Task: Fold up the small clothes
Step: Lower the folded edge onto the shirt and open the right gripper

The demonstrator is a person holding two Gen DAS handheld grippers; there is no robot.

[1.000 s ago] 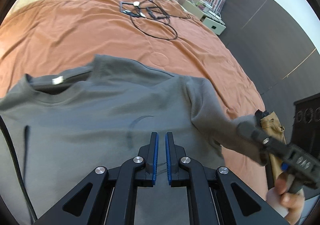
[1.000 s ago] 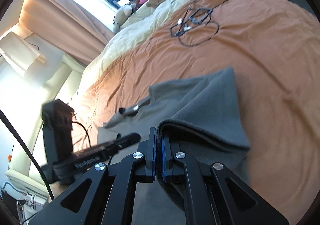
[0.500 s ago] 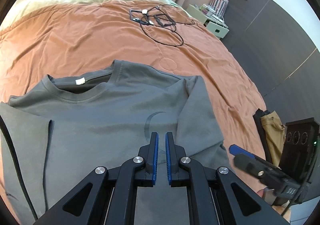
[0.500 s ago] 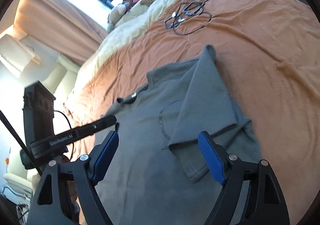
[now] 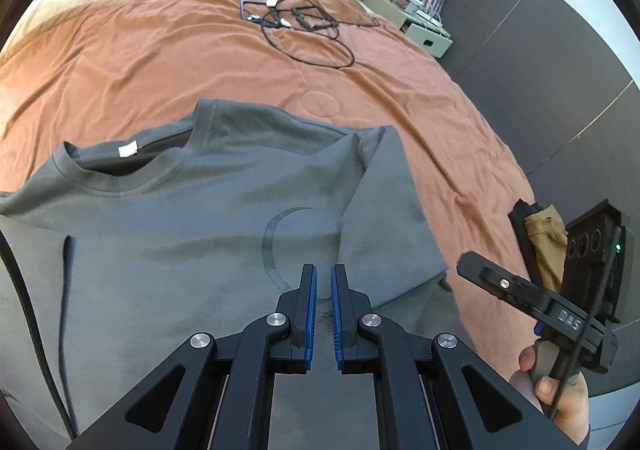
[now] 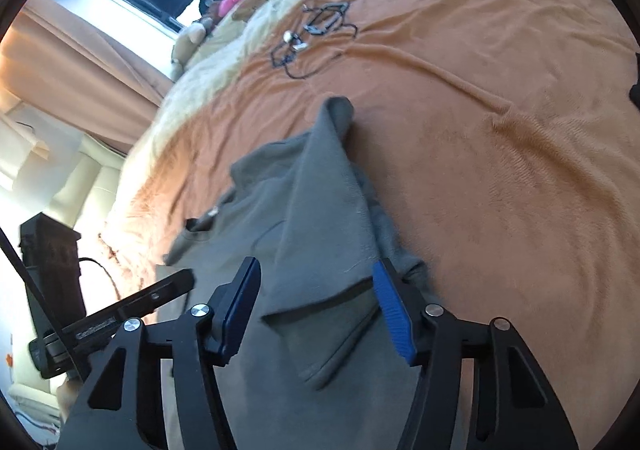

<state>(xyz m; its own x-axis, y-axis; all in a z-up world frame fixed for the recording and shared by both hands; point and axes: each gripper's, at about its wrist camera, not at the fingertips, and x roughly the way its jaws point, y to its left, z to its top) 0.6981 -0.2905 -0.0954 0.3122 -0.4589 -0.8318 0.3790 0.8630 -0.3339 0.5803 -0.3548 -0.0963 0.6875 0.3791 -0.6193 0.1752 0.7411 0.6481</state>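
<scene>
Right wrist view shows the change: a second ago the right gripper point(image 6: 316, 310) pinched the sleeve point(image 6: 320, 234) of the grey T-shirt point(image 5: 192, 234). Now it has let go, and the sleeve lies folded in over the shirt's front. Its jaws stand apart and are closing, with the sleeve's end under them but not squeezed. So one sleeve fold looks done, and the other side probably comes next. The shirt lies flat on the orange blanket point(image 5: 140, 61). The right gripper tips down over the sleeve. The left gripper point(image 5: 324, 290) points steeply down over the shirt's middle, jaws nearly together, holding nothing
</scene>
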